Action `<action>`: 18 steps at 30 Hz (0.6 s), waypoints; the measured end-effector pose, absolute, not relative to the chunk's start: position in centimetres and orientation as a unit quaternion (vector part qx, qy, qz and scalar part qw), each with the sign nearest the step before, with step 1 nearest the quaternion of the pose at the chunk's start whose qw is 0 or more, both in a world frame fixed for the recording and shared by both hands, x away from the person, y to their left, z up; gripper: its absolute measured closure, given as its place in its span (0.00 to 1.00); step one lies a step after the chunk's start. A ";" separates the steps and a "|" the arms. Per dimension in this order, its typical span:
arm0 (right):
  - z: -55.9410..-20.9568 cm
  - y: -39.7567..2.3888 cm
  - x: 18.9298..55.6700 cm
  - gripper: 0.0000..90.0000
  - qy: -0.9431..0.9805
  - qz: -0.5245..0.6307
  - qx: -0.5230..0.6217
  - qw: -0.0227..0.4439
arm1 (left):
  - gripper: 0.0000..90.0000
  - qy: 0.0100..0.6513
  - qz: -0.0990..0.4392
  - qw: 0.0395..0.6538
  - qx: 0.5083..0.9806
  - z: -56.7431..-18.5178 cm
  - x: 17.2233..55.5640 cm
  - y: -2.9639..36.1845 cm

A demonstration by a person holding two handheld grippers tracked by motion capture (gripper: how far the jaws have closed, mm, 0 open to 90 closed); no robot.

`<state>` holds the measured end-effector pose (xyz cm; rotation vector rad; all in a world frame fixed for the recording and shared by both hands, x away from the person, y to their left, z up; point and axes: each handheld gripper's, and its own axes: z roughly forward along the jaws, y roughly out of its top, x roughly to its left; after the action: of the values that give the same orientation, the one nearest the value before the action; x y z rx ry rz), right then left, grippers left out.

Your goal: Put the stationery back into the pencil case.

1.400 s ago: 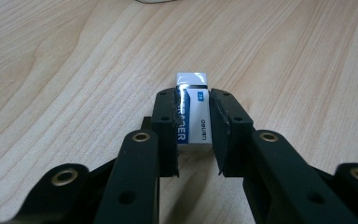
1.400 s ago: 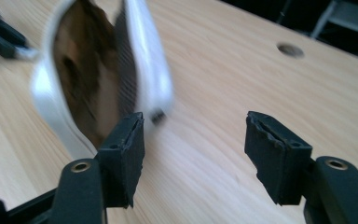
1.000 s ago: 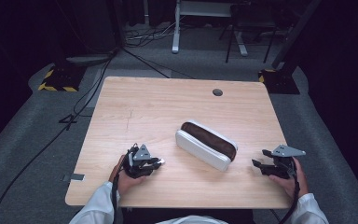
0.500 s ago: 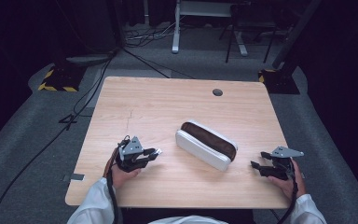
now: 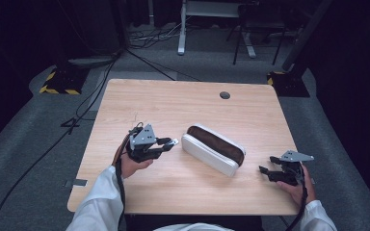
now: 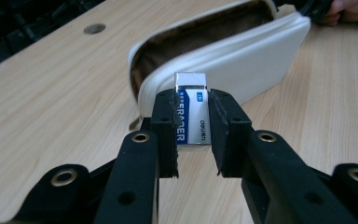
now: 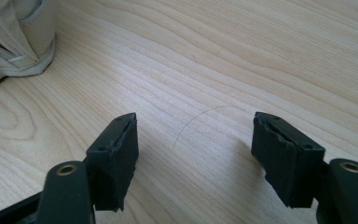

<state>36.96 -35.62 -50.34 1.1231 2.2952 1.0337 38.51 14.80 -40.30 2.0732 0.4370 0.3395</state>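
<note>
An open white pencil case (image 5: 213,149) with a brown lining lies slantwise on the wooden table (image 5: 173,103). My left gripper (image 5: 171,143) hovers just left of it, shut on a white eraser (image 6: 192,109) with a blue label, which stands upright between the pads. In the left gripper view the case (image 6: 242,60) lies right behind the eraser, its mouth facing up. My right gripper (image 5: 265,171) rests low near the table's front right, right of the case. Its jaws (image 7: 196,135) stand wide open and have just been opening a little further, with only bare wood between them.
A round cable hole (image 5: 225,95) sits near the table's far edge. One end of the case (image 7: 14,37) lies at the top left of the right gripper view. Cables and yellow-black striped bases (image 5: 58,82) are on the grey floor beyond the table.
My left gripper has lifted off the table with the eraser and come a little closer to the case. The right hand has stayed where it was.
</note>
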 end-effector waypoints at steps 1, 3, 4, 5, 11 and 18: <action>-50.3 -35.6 37.0 0.36 0.817 0.368 0.400 0.192 | 0.81 0.175 0.138 0.479 0.849 -40.1 38.7 14.5; -50.3 -35.6 37.0 0.36 0.817 0.368 0.400 0.191 | 0.81 0.164 0.137 0.480 0.851 -39.4 39.3 13.6; -50.3 -35.6 37.0 0.36 0.817 0.368 0.400 0.191 | 0.81 0.161 0.136 0.480 0.852 -39.2 39.5 13.1; -50.3 -35.6 37.0 0.36 0.817 0.368 0.400 0.191 | 0.81 0.157 0.134 0.481 0.852 -39.0 39.7 12.8; -50.3 -35.6 37.0 0.36 0.817 0.368 0.402 0.190 | 0.81 0.133 0.125 0.479 0.859 -38.3 40.9 10.3; -50.3 -35.6 37.0 0.36 0.816 0.369 0.403 0.189 | 0.81 0.108 0.107 0.468 0.871 -38.5 42.3 7.1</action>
<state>36.98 -35.63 -50.34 1.1319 2.2949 1.0364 42.31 7.08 -38.49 2.1355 0.2649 0.2627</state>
